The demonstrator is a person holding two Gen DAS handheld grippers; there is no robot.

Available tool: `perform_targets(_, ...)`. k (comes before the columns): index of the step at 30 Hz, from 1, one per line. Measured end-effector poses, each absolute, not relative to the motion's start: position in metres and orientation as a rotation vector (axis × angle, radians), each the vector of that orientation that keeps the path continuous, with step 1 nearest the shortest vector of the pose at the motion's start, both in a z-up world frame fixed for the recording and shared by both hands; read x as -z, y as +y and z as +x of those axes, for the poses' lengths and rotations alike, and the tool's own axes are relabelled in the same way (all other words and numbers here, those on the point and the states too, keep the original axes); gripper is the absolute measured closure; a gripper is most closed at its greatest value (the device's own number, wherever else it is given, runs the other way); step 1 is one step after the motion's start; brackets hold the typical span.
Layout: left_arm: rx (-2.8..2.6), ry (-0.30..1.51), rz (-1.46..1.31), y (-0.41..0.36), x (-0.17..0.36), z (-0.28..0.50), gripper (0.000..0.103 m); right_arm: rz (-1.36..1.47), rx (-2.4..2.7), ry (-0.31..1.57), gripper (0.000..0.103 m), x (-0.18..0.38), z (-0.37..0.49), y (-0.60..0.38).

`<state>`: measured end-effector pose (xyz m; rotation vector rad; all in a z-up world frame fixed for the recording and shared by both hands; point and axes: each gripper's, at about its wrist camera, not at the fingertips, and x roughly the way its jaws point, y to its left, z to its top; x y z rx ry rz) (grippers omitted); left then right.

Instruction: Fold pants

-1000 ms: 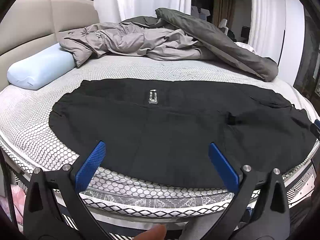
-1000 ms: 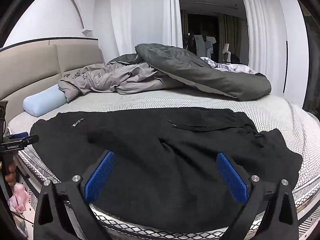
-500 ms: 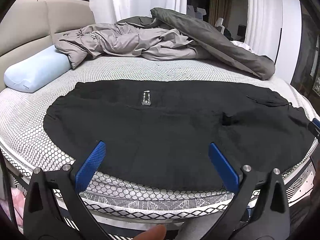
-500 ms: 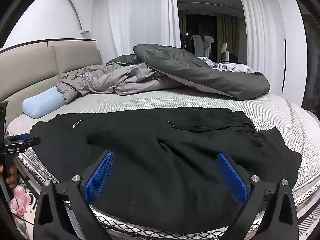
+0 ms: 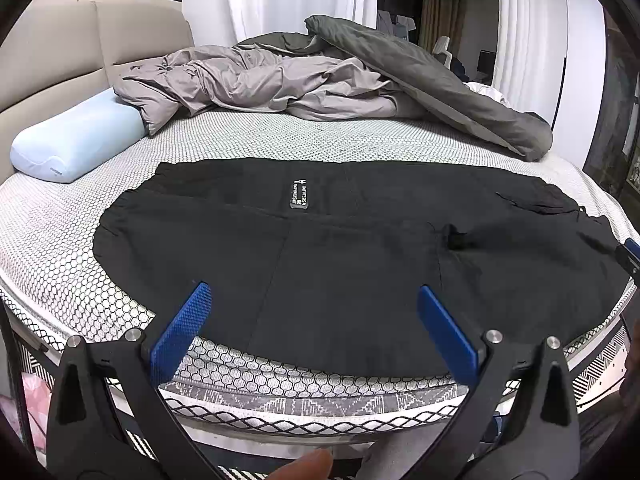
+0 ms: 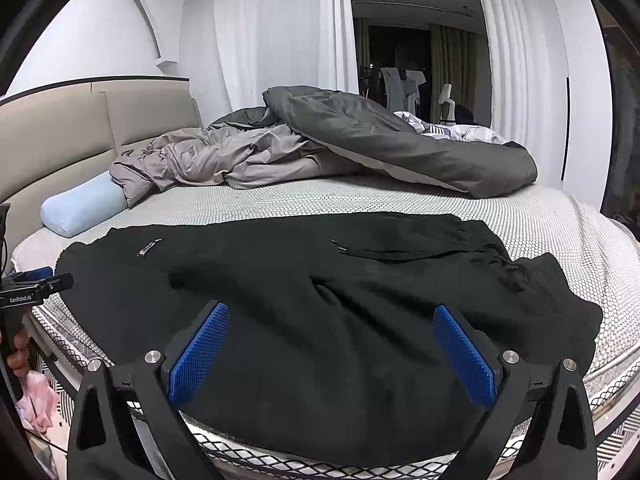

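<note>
Black pants [image 5: 340, 256] lie spread flat along the near edge of the bed, with a small white-lettered label [image 5: 299, 197] on top. They also show in the right wrist view [image 6: 320, 312]. My left gripper [image 5: 312, 300] is open and empty, just short of the pants' near hem. My right gripper [image 6: 332, 320] is open and empty over the near part of the pants toward the waist end. The left gripper's tip [image 6: 36, 280] shows at the left edge of the right wrist view.
The mattress [image 5: 60, 240] has a honeycomb mesh cover. A light blue pillow [image 5: 76, 144] lies at the left by the headboard. A crumpled grey duvet [image 5: 320, 80] fills the back of the bed. A pink bag [image 6: 36, 404] sits on the floor at the left.
Both grippers have drawn back and risen slightly from the bed edge. The pants have not moved and both grippers stay open.
</note>
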<state>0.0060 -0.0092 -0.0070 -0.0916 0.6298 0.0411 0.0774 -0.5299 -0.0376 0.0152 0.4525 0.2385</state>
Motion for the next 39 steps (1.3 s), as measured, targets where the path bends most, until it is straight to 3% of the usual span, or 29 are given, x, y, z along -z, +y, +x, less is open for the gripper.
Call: perform_targets(39, -0.051, 0.63, -0.083, -0.0073, 0.0057, -0.0036, 0.001, 0.011, -0.23, 0.464, 0.0, 0.039, 0.0802, -0.526)
